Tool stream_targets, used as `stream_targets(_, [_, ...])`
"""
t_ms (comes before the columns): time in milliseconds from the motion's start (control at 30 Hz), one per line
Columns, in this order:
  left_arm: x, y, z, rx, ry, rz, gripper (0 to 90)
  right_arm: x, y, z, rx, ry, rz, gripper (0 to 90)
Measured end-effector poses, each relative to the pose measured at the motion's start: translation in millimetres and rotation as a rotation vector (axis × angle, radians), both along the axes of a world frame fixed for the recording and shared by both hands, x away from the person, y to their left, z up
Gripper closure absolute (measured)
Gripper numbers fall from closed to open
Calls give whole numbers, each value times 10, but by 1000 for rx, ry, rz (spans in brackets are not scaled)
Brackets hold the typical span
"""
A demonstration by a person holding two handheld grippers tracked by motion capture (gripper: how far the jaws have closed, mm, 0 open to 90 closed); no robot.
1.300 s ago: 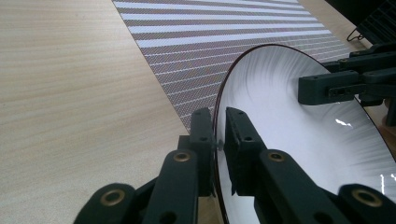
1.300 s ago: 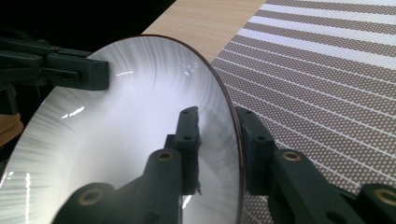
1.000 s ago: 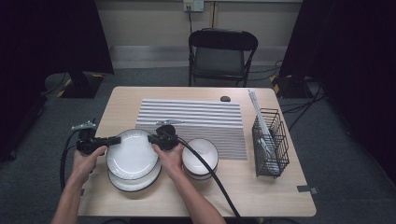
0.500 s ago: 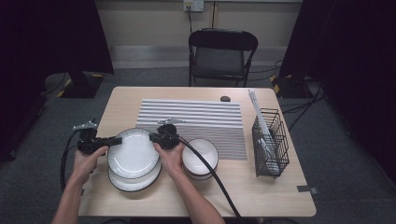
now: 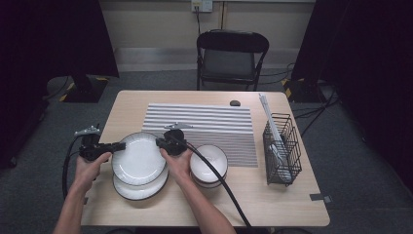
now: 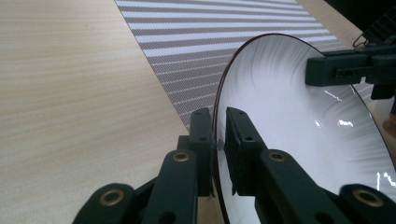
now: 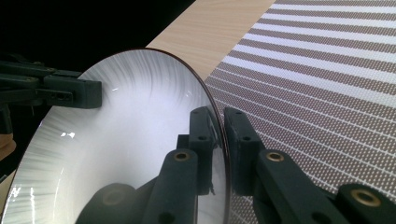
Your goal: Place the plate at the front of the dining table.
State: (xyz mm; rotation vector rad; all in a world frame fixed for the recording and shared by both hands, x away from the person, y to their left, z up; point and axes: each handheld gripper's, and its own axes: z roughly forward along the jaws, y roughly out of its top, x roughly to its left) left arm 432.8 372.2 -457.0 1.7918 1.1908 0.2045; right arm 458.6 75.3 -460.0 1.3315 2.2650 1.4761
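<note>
Two grippers: both pinch one white plate by its rim, at opposite edges.
Left gripper: clamped on the plate's left edge; in the left gripper view the rim runs between its two black jaws, pads pressed on either face.
Right gripper: clenched on the plate's right-hand, far edge; the right gripper view shows the rim caught the same way.
Plate's place: raised off a second plate lying flat on the table, near the person's side, left of a stack of bowls.
Key relation: the line between the two grips runs across the plate, left to right, so the plate hangs between the hands and neither is nearer; it can only travel if both move together.
Where it may go: the striped mat lies just beyond the plate, away from the person.
Risk, as I judge it: one hand leading would twist the rim in the other's grip.
Elsewhere: wire basket at the table's right, well apart.
</note>
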Motion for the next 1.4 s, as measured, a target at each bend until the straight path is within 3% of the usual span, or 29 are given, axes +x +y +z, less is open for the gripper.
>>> stream_targets(267, [-4,14,-13,-16,2,0,821,18,-2,-3,0,3,9,829])
stream_targets(567, [-71,27,-17,1,16,-7,779,11,-3,-4,-1,-1,9,830])
stream_targets(867, [-73,45,-25,-6,18,-4,817,-1,-2,-9,1,0,-1,824])
stream_targets(1033, [-73,40,-23,-3,17,-2,819,-28,10,-47,-6,15,4,771])
stream_targets(1267, [-70,47,-27,-12,15,-5,822,-35,-2,-105,16,78,21,649])
stream_targets(1400, [-68,44,-27,-13,16,-4,824,-20,-1,-115,31,107,52,689])
